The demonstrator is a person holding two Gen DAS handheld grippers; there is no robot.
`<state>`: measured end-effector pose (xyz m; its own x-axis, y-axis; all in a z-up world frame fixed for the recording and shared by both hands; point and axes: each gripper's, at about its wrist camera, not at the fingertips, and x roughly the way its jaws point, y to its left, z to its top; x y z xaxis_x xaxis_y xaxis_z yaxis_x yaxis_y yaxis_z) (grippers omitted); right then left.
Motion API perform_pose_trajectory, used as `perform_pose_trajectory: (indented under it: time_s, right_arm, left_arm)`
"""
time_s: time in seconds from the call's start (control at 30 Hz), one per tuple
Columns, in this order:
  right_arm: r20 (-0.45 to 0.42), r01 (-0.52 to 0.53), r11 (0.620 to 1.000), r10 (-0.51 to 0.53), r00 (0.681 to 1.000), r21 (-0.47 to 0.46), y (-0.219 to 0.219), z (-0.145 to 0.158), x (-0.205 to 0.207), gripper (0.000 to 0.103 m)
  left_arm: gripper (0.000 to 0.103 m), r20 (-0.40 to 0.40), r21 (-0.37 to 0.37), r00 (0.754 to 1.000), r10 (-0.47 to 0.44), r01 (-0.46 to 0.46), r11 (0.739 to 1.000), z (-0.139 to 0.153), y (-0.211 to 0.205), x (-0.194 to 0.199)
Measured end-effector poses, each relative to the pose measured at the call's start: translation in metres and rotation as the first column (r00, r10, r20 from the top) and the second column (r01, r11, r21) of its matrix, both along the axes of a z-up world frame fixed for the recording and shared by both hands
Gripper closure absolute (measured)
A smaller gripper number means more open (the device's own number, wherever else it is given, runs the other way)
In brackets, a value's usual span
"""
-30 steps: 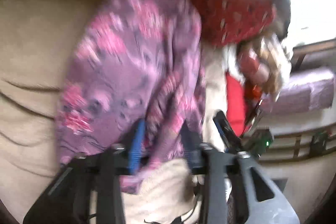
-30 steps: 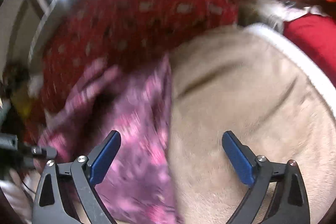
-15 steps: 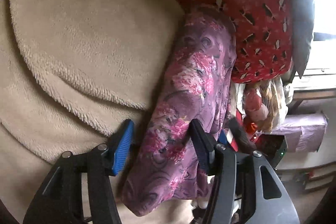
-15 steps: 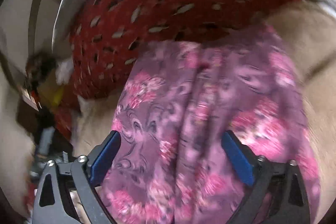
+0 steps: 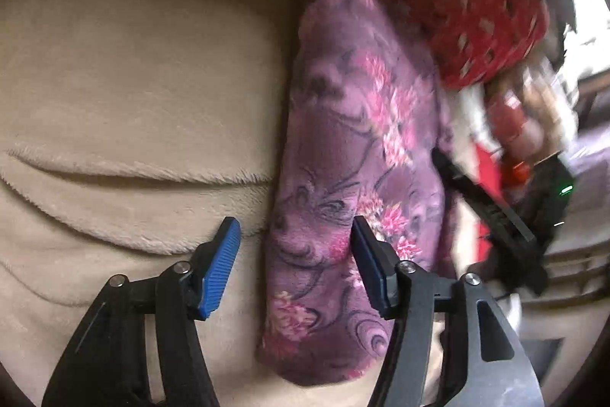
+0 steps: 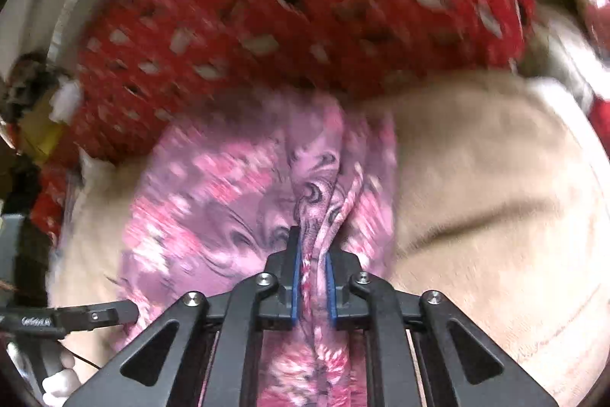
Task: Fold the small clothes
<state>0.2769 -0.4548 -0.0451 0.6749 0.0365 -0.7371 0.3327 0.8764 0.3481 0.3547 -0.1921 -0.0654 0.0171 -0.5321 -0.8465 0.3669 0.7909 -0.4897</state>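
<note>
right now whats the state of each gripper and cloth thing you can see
left gripper: open, holding nothing
right gripper: shut on the garment
purple floral fabric garment: bunched lengthways, lying on the blanket
beige fleece blanket: spread out, creased
red patterned cloth: heaped behind the garment

1. Our right gripper (image 6: 312, 267), jaws wide half a second ago, has clamped a bunched ridge of the purple floral garment (image 6: 228, 201).
2. Our left gripper (image 5: 295, 264) has let go; the cloth's edge lies between its spread fingers.
</note>
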Motion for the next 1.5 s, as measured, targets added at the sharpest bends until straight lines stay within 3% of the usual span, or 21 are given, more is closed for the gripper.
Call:
perform_pose_trajectory:
  time_s: [0.13,0.2,0.27,0.33,0.37,0.4,0.5,0.6,0.73,0.87,0.97,1.07,1.13,1.17,1.23,1.27,1.33,1.37,1.4,1.47,1.5]
  right_arm:
    - [0.108,0.014,0.983,-0.034,0.994,0.182,-0.01,0.007,-0.026,0.079]
    - [0.154,-0.027,0.959,-0.017,0.988,0.281,-0.009,0.004,-0.044,0.05]
    - [0.124,-0.046,0.959,0.012,0.992,0.28,0.0,-0.002,-0.051,0.045]
    - [0.058,-0.079,0.971,0.068,0.996,0.227,0.012,-0.006,-0.053,0.061]
    - [0.044,-0.099,0.983,0.093,0.995,0.156,0.016,-0.001,-0.057,0.09]
    - [0.07,-0.122,0.981,0.112,0.991,0.149,0.017,0.005,-0.061,0.091]
    - [0.173,-0.084,0.983,0.055,0.983,0.164,0.002,0.015,-0.081,0.092]
    - [0.02,-0.031,0.978,0.028,0.999,0.207,-0.005,-0.023,-0.076,0.089]
    - [0.076,0.01,0.971,-0.029,0.997,0.238,-0.015,0.004,-0.083,0.079]
    - [0.219,0.096,0.963,-0.153,0.964,0.25,-0.039,0.04,-0.073,0.038]
    - [0.179,0.098,0.945,-0.16,0.971,0.313,-0.054,0.038,-0.032,0.038]
    - [0.081,0.146,0.946,-0.176,0.981,0.289,-0.055,0.022,0.005,0.039]
    - [0.122,0.126,0.953,-0.164,0.979,0.275,-0.053,0.022,0.02,0.057]
    - [0.148,0.102,0.97,-0.136,0.98,0.219,-0.048,0.024,0.024,0.093]
    - [0.023,0.122,0.985,-0.126,0.992,0.123,-0.05,0.005,0.036,0.098]
    - [-0.028,0.12,0.982,-0.117,0.993,0.145,-0.053,-0.008,0.04,0.101]
    - [0.023,0.129,0.976,-0.135,0.991,0.176,-0.058,0.001,0.032,0.099]
    - [0.052,0.13,0.977,-0.141,0.989,0.166,-0.058,0.011,0.025,0.09]
    - [0.089,0.128,0.98,-0.143,0.986,0.154,-0.055,0.021,0.018,0.089]
    - [0.191,0.065,0.983,-0.098,0.977,0.17,-0.048,0.036,0.006,0.086]
    - [0.215,0.021,0.984,-0.06,0.975,0.179,-0.042,0.037,0.004,0.074]
  left_arm:
    - [0.044,0.036,0.009,0.999,-0.037,0.037,0.999,0.011,0.006,-0.01]
    - [0.044,0.027,0.001,0.999,-0.035,0.035,0.999,0.01,0.013,-0.013]
    - [0.044,0.011,0.005,1.0,-0.028,0.028,1.0,0.006,0.015,-0.019]
    - [0.044,-0.008,-0.001,1.0,-0.017,0.017,1.0,0.006,0.014,-0.023]
    - [0.044,-0.008,-0.001,1.0,-0.017,0.017,1.0,0.006,0.014,-0.025]
    - [0.044,-0.002,0.006,1.0,-0.018,0.018,1.0,0.007,0.011,-0.028]
    - [0.039,0.005,0.033,1.0,-0.025,0.025,0.999,0.001,0.003,-0.034]
    - [0.039,0.022,0.056,0.999,-0.042,0.041,0.998,0.004,-0.004,-0.037]
    - [0.039,0.047,-0.005,0.998,-0.037,0.037,0.999,0.024,0.004,-0.026]
    - [0.039,0.043,-0.057,0.999,0.013,-0.01,0.998,0.044,0.007,0.008]
    - [0.039,0.057,-0.02,0.998,0.019,-0.018,1.0,0.049,-0.013,0.031]
    - [0.039,0.052,0.008,0.999,0.007,-0.007,1.0,0.045,-0.038,0.046]
    - [0.039,0.09,0.056,0.996,-0.002,-0.003,0.998,0.037,-0.056,0.05]
    - [0.039,0.099,0.088,0.995,-0.001,-0.008,0.996,0.029,-0.063,0.054]
    - [0.036,0.036,0.122,0.999,0.015,-0.019,0.992,0.004,-0.068,0.062]
    - [0.035,0.013,0.106,0.999,0.039,-0.04,0.994,0.0,-0.065,0.065]
    - [0.035,0.004,0.06,0.998,0.057,-0.058,0.997,0.007,-0.057,0.065]
    - [0.035,0.004,0.032,0.998,0.059,-0.059,0.998,0.012,-0.052,0.063]
    - [0.035,-0.001,-0.013,0.998,0.063,-0.063,0.998,0.017,-0.045,0.058]
    - [0.035,-0.009,-0.05,0.997,0.08,-0.08,0.996,0.018,-0.037,0.05]
    - [0.035,-0.008,-0.04,0.996,0.087,-0.087,0.995,0.015,-0.037,0.047]
